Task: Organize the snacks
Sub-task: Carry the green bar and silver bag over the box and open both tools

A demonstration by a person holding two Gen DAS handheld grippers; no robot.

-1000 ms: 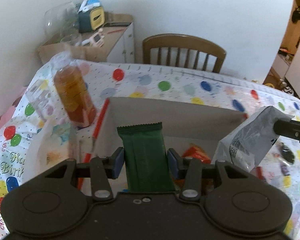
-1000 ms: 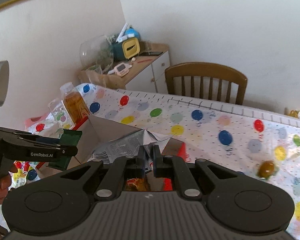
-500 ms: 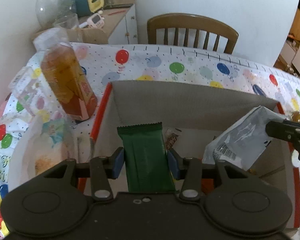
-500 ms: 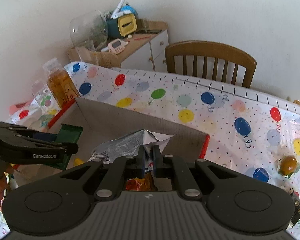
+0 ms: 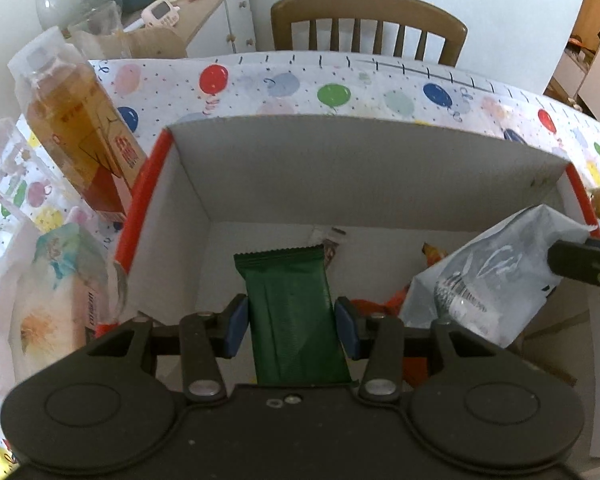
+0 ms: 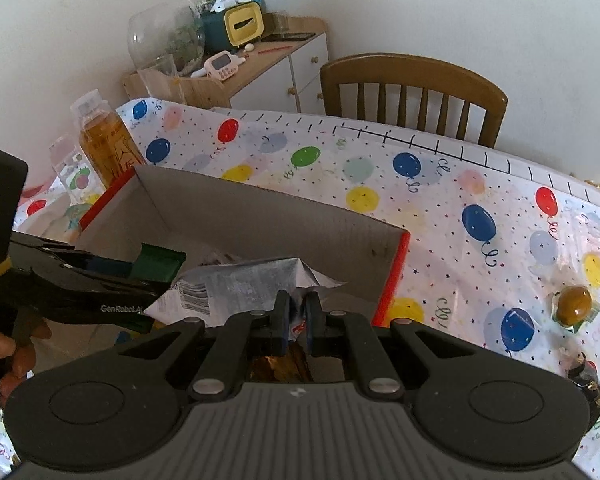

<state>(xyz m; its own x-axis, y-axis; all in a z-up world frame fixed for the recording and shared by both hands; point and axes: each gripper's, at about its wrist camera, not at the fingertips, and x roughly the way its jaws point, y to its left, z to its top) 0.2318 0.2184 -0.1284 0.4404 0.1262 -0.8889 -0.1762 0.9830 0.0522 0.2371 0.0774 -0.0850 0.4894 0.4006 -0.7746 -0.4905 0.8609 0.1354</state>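
My left gripper is shut on a dark green snack bar, held over the inside of a white cardboard box with red edges. In the right wrist view the same green bar pokes out of the left gripper. My right gripper is shut on a silver foil snack bag, also above the box. From the left wrist view that silver bag hangs at the box's right side. Orange and red packets and a small wrapper lie on the box floor.
A bottle of amber drink and a clear glass stand left of the box, with a tissue pack nearer. A round brown sweet lies on the balloon tablecloth to the right. A wooden chair stands behind the table.
Both grippers have moved forward and down over the box, each keeping its snack. The box interior now fills more of both views.
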